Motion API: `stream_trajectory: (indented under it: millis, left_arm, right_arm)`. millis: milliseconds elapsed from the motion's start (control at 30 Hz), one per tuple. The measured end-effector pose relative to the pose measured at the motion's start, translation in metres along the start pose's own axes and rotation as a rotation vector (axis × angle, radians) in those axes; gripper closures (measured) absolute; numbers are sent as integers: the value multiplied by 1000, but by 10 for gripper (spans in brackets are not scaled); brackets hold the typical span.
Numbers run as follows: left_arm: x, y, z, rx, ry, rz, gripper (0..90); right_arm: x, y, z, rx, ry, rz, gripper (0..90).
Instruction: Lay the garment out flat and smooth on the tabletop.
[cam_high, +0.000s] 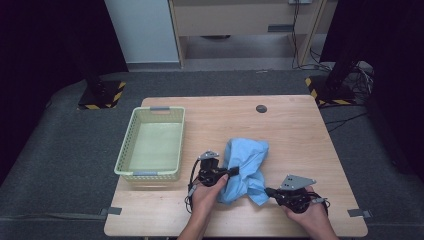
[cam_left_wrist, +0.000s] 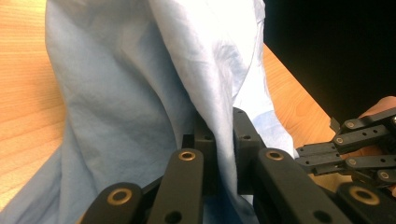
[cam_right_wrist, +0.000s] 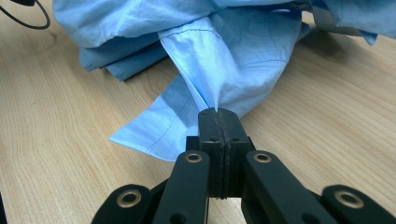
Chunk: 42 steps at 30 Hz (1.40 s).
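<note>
The left tongs (cam_high: 231, 172) are clamped on a thick fold of the blue cloth (cam_high: 245, 167), the fabric rising between their black jaws in the left gripper view. The right tongs (cam_high: 271, 191) are pressed together on a thin stitched corner of the same cloth, pinched to a point at the very tips in the right gripper view. The cloth lies bunched on the surface (cam_high: 295, 130) near its front edge, between the two hands, with its lower right corner drawn out towards the right tongs.

The likeliest trouble, to my eye, is at the right: that grip holds only a sliver of hem, so a firm pull outward could slide the corner free. The left tongs hold several layers at once; if the hands spread, the cloth may open unevenly or stay twisted, because the bundled folds cannot unroll. A loose flap could also drag along the wood and fold under.

The cloth is light, thin woven cotton by the look of it, softly creased, with a sewn hem line along its edge. The surface is pale wood with a fine grain, matt. Towards its left edge stands a pale green plastic basket (cam_high: 125, 150), rectangular, with perforated walls.
</note>
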<state>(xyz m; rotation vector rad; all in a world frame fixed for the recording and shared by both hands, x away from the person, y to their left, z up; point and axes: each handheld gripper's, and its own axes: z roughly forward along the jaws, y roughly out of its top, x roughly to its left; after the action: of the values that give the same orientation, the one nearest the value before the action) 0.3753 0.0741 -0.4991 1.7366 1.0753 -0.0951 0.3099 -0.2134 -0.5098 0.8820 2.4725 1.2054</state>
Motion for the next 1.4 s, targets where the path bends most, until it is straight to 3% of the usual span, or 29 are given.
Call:
stream_trajectory:
  millis: [400,633,767,967,1067,1200,1400]
  left_arm:
    - [4,3,-3,-15,12,8,819]
    - [0,5,0,21,117,135,796]
    - [-4,6,0,38,189,208,712]
    - [-19,13,-3,21,251,276,524]
    - [-25,15,-7,15,267,301,426]
    - [-40,18,-15,-1,288,361,362]
    - [-62,17,-11,-1,299,453,295]
  right_arm:
    - [-4,1,-8,-9,-26,-2,900]
    - [-9,-3,-12,2,-42,15,900]
    - [-13,-4,-13,15,-56,12,900]
    - [-11,-5,-13,17,-61,7,900]
    - [-11,-5,-13,19,-64,3,900]
    - [-12,-4,-13,15,-64,4,900]
    - [-12,-4,-16,5,-70,3,900]
